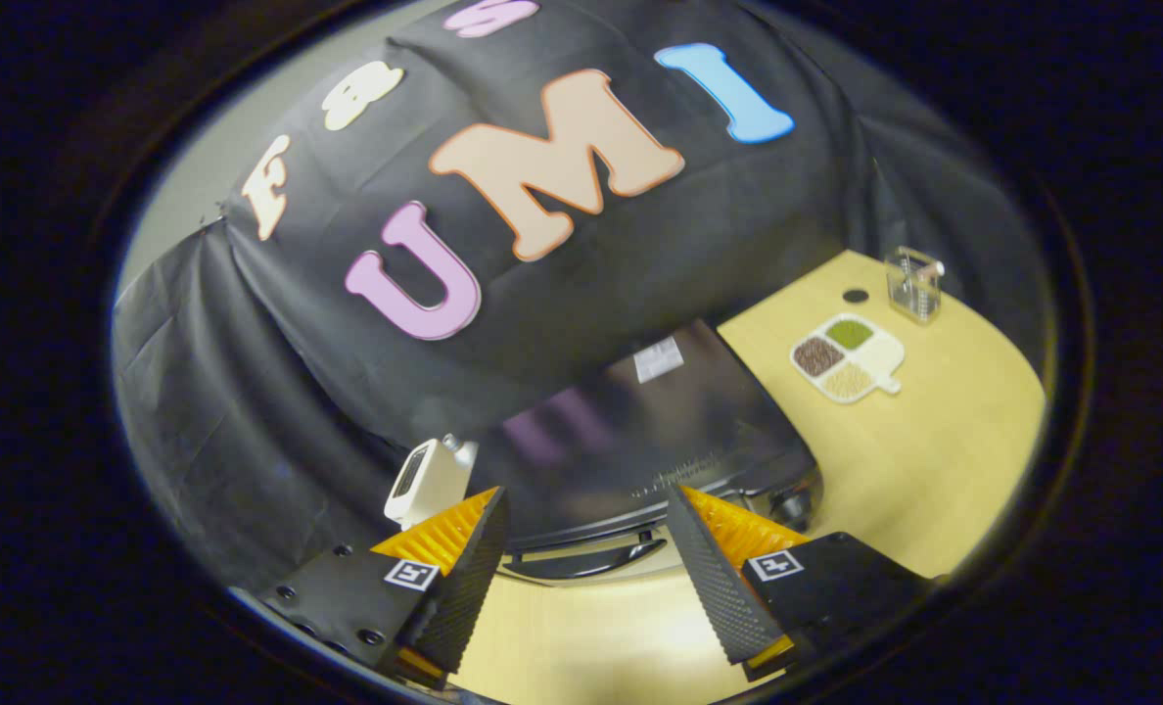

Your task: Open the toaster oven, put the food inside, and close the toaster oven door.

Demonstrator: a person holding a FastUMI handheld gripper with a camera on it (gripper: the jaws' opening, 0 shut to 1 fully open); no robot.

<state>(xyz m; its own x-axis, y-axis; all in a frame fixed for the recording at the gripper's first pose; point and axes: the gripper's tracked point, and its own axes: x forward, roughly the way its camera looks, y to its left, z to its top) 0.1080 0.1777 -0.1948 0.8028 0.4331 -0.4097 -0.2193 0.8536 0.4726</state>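
Your toaster oven point(650, 431) stands on the wooden table point(934, 470) against the black cloth wall, seen from above with its dark, glossy top towards you. A pale label point(659, 358) sits on that top near its rear. The door handle point(581, 560) runs along the oven's front, just ahead of your gripper point(586, 509) and in line with the gap between the fingers. The door appears closed, though the steep angle hides most of its face. One knob point(793, 506) shows at the oven's front right corner.

Your gripper is spread wide, holding nothing; neither finger touches the handle or the oven.

Just beside the oven's left side stands a small white device point(425, 482), close to the left finger. Towards the table's far right corner lies a white divided dish point(848, 357) with four compartments of grains or seeds. Beyond it stands a clear container point(913, 283), and a small dark disc point(855, 295) lies just left of that.
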